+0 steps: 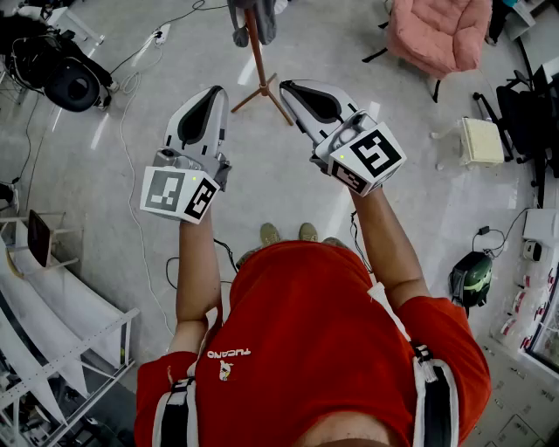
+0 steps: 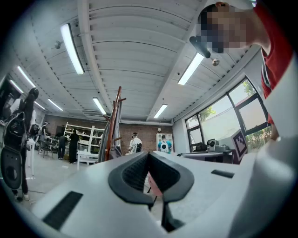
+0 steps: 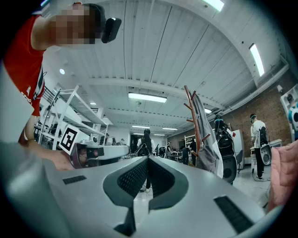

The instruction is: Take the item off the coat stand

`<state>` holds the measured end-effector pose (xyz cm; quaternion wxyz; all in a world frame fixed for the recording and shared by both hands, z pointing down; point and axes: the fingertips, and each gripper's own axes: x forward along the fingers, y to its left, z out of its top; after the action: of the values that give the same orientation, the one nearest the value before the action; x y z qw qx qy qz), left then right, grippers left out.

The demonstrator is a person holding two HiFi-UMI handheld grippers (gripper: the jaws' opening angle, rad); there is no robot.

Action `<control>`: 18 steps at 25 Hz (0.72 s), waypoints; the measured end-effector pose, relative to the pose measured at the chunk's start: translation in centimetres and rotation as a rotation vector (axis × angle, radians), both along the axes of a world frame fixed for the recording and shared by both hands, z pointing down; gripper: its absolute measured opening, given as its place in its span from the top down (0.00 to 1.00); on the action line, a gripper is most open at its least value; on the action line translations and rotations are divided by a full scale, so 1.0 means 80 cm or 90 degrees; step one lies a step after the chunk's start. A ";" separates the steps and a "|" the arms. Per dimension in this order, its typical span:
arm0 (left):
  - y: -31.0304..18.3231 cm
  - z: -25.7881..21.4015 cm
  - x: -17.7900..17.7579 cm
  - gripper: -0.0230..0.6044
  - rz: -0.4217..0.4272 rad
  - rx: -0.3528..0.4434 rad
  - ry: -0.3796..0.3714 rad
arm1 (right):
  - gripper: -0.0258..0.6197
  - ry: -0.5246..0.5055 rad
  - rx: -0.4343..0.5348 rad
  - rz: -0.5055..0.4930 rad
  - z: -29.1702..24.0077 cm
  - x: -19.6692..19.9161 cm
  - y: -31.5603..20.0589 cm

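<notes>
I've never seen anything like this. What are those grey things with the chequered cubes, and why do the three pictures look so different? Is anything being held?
There is no robot here. A person holds a hand tool in each hand, and each tool ends in tongs. The top-down picture comes from a camera on the person's head. It shows the left tongs and the right tongs, both pointing toward a wooden coat stand on the floor, with a grey item hanging on it. The other two pictures come from cameras riding on the tools, each looking along its own tongs. Both tongs are shut and hold nothing. The chequered cubes are parts of the tools.
</notes>
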<state>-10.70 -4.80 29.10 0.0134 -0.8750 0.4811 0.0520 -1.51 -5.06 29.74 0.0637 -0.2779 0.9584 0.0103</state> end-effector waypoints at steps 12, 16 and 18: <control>-0.008 0.008 -0.008 0.95 0.016 0.013 0.028 | 0.92 -0.001 -0.006 0.018 0.005 0.001 -0.009; -0.008 0.008 -0.010 0.95 0.027 0.023 0.039 | 0.92 0.002 0.001 0.028 0.004 0.007 -0.011; -0.006 0.003 -0.008 0.95 0.035 0.024 0.040 | 0.92 0.004 0.001 0.035 -0.004 0.010 -0.012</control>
<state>-11.37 -5.32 29.33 0.0134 -0.8855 0.4557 0.0894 -0.67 -6.02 29.46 0.0608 -0.3042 0.9506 0.0137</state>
